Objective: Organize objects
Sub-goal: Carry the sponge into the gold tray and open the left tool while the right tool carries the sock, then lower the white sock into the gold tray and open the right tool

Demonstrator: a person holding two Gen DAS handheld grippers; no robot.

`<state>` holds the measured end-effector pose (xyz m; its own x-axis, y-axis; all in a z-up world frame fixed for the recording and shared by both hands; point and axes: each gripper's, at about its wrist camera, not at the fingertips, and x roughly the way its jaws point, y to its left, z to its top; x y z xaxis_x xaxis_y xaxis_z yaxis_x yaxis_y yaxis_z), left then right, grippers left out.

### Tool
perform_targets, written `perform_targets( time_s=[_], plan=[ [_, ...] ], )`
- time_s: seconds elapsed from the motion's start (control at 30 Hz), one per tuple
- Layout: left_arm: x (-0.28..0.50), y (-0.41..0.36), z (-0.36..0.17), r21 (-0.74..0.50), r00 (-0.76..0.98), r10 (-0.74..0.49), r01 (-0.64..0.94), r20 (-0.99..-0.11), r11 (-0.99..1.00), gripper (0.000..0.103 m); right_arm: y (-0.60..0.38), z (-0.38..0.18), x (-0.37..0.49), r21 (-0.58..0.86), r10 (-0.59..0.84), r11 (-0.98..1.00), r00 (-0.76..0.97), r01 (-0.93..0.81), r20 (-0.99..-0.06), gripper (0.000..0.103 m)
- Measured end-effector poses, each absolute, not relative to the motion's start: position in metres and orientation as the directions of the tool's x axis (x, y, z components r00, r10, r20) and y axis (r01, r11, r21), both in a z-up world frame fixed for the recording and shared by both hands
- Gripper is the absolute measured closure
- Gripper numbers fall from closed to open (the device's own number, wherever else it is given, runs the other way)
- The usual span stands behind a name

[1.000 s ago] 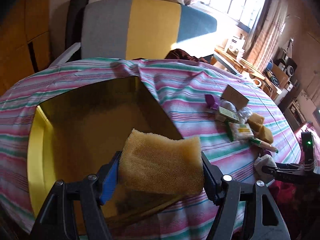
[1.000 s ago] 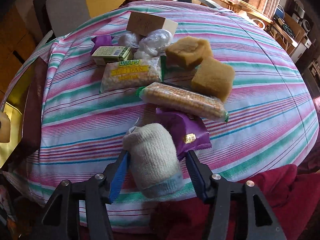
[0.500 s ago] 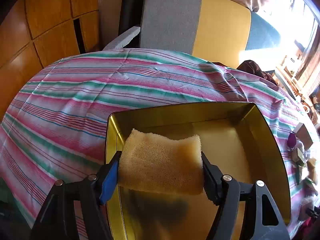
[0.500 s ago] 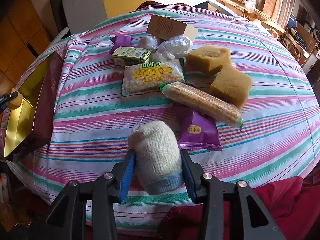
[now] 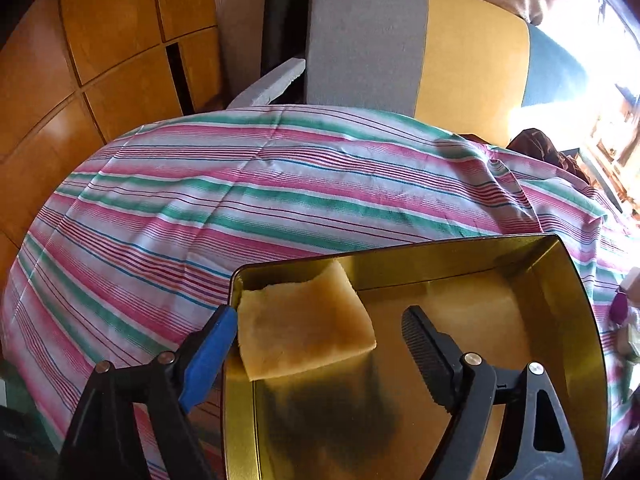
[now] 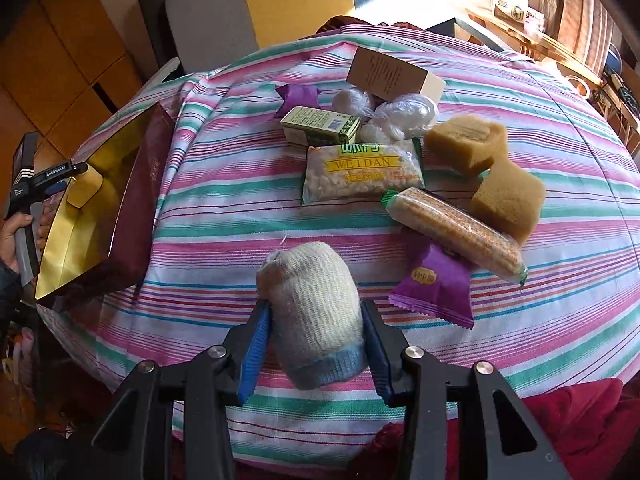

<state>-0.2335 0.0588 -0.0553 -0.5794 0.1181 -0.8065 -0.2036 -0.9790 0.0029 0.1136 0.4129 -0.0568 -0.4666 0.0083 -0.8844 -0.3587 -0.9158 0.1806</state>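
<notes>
My left gripper [image 5: 316, 336] is open over the gold tin box [image 5: 576, 320]. A yellow sponge [image 5: 304, 328] lies in the box's near left corner, against the blue left finger and apart from the right finger. My right gripper [image 6: 316, 344] is shut on a rolled white sock [image 6: 316, 312] with a blue cuff, just above the striped tablecloth [image 6: 224, 216]. The box [image 6: 136, 208] and the left gripper [image 6: 60, 180] also show at the left of the right wrist view.
Snacks lie mid-table: a purple packet [image 6: 434, 284], a cracker pack [image 6: 452, 226], a WEIDAN bag [image 6: 362, 172], two sponges [image 6: 508, 198], a green box [image 6: 320, 126], a cardboard box [image 6: 394, 76]. A chair [image 5: 400, 44] stands behind the table.
The left gripper has opened and let go of the sponge, which now rests in the box. The right gripper, still holding the sock, has drawn back slightly.
</notes>
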Motion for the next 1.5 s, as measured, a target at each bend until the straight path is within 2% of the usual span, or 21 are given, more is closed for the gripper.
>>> perform_targets(
  time_s=[0.33,0.6,0.83,1.0,1.27,1.37,1.5],
  plan=[
    [-0.152,0.028,-0.018,-0.027,-0.665,0.128,-0.161,-0.736,-0.987,0.017,0.382,-0.025,0.086,0.226,-0.045,-0.936,-0.545,-0.270,-0.837,0.059],
    [-0.086,-0.009,-0.023,-0.062,-0.662,0.130,-0.126,-0.738,-0.990,0.017,0.303,0.000,0.020,0.313,-0.229,-0.948,-0.575,-0.050,-0.786,0.059],
    [-0.054,-0.034,-0.027,-0.067,-0.666,0.094,-0.066,-0.740,-0.996,0.017,0.222,-0.012,-0.057,0.386,-0.375,-0.919,-0.487,0.082,-0.789,0.059],
    [-0.045,-0.055,-0.028,-0.096,-0.664,0.087,-0.023,-0.743,-0.995,0.017,0.174,-0.042,-0.108,0.446,-0.431,-0.893,-0.397,0.060,-0.810,0.059],
    [-0.041,-0.082,-0.033,-0.110,-0.661,0.059,0.035,-0.748,-0.993,0.017,0.135,-0.081,-0.168,0.506,-0.455,-0.858,-0.334,-0.083,-0.826,0.058],
    [-0.041,-0.087,-0.037,-0.115,-0.654,0.056,0.048,-0.754,-0.992,0.017,0.128,-0.090,-0.182,0.575,-0.517,-0.811,-0.328,-0.109,-0.791,0.055],
    [-0.041,-0.091,-0.039,-0.119,-0.649,0.051,0.061,-0.759,-0.991,0.017,0.125,-0.086,-0.189,0.629,-0.567,-0.770,-0.339,-0.107,-0.751,0.044]
  ],
)
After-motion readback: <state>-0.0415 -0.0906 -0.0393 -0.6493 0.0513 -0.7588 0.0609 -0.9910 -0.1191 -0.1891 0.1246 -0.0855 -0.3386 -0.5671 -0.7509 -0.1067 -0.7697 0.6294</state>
